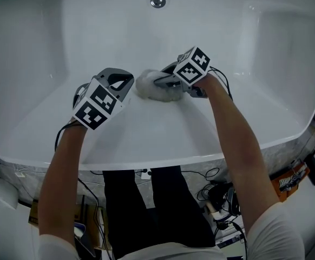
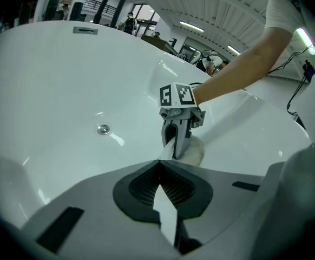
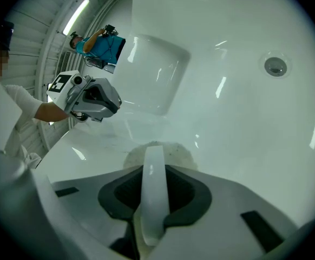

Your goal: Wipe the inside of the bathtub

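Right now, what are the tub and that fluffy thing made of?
The bathtub looks like glossy white acrylic or enamel: lights reflect sharply off it. The fluffy pad seems a soft, fuzzy sponge or cloth, matte with a ragged edge.

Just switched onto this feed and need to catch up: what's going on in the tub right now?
A person leans over the white bathtub with a gripper in each hand. The right gripper is shut on the strap of a white scrubbing pad, which sits against the tub's near inner slope. The left gripper hovers just beside it, jaws together, holding nothing. The drain lies farther away, on the far side.
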`<state>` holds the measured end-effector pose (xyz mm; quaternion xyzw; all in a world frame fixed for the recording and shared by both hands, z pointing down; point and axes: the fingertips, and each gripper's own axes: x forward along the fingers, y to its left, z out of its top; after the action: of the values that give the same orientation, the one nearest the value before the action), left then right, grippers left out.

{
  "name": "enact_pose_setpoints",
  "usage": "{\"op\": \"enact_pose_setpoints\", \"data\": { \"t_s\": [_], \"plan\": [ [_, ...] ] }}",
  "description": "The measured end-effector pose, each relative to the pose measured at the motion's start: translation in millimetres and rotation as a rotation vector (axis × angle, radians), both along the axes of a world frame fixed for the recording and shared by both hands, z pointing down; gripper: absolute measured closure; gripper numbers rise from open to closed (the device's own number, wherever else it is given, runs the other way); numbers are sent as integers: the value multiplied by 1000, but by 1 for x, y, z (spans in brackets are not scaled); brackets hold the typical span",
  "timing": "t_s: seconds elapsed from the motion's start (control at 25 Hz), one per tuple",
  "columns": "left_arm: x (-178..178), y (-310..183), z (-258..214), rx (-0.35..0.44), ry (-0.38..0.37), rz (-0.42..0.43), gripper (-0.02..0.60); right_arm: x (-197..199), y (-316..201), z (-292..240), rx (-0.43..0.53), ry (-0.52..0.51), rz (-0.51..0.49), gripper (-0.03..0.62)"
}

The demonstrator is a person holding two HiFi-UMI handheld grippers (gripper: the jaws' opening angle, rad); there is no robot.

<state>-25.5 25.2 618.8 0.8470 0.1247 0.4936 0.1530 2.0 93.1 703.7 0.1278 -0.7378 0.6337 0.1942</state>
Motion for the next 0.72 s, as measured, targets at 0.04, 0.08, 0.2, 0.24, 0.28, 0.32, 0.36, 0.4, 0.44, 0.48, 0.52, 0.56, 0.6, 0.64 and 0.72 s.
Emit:
{"op": "enact_pose_setpoints", "data": {
  "t_s": [0.04, 0.08, 0.2, 0.24, 0.28, 0.32, 0.36, 0.4, 0.44, 0.48, 0.52, 0.56, 0.6, 0.64, 0.72],
  "plan": [
    [-1, 0, -4, 2, 2, 1, 571, -4, 0, -8, 5, -7, -4, 499],
    [-1, 0, -9, 4, 6, 0, 571, -7, 1, -15, 12, -10, -6, 499],
    [-2, 3, -24, -4, 15, -12, 571, -15, 3, -36, 24, -14, -6, 499],
    [-4, 5, -28, -11, 17, -14, 571, -19, 5, -44, 25, -18, -6, 500],
    [-5, 5, -32, -14, 18, -11, 571, -22, 5, -52, 29, -20, -5, 500],
    [-5, 3, -35, -12, 20, -4, 571, -24, 3, -58, 38, -22, -4, 499],
    [-5, 1, -37, -5, 23, 5, 571, -25, -1, -65, 49, -25, -3, 499],
    [-4, -1, -39, -1, 26, 12, 571, -27, -3, -72, 58, -31, -2, 500],
    [-5, 0, -43, -2, 31, 15, 571, -30, -1, -79, 64, -38, -3, 499],
    [-5, 3, -46, -6, 38, 15, 571, -32, 2, -86, 66, -44, -6, 499],
    [-6, 4, -51, -9, 46, 13, 571, -33, 5, -95, 68, -47, -11, 499],
    [-7, 4, -56, -9, 53, 11, 571, -35, 7, -105, 75, -49, -17, 499],
    [-9, 4, -61, -7, 58, 10, 571, -38, 9, -115, 85, -53, -22, 499],
    [-11, 5, -65, -5, 59, 8, 571, -41, 11, -125, 96, -59, -25, 499],
    [-14, 8, -67, -9, 57, 10, 571, -46, 15, -138, 109, -69, -23, 499]
  ]
}}
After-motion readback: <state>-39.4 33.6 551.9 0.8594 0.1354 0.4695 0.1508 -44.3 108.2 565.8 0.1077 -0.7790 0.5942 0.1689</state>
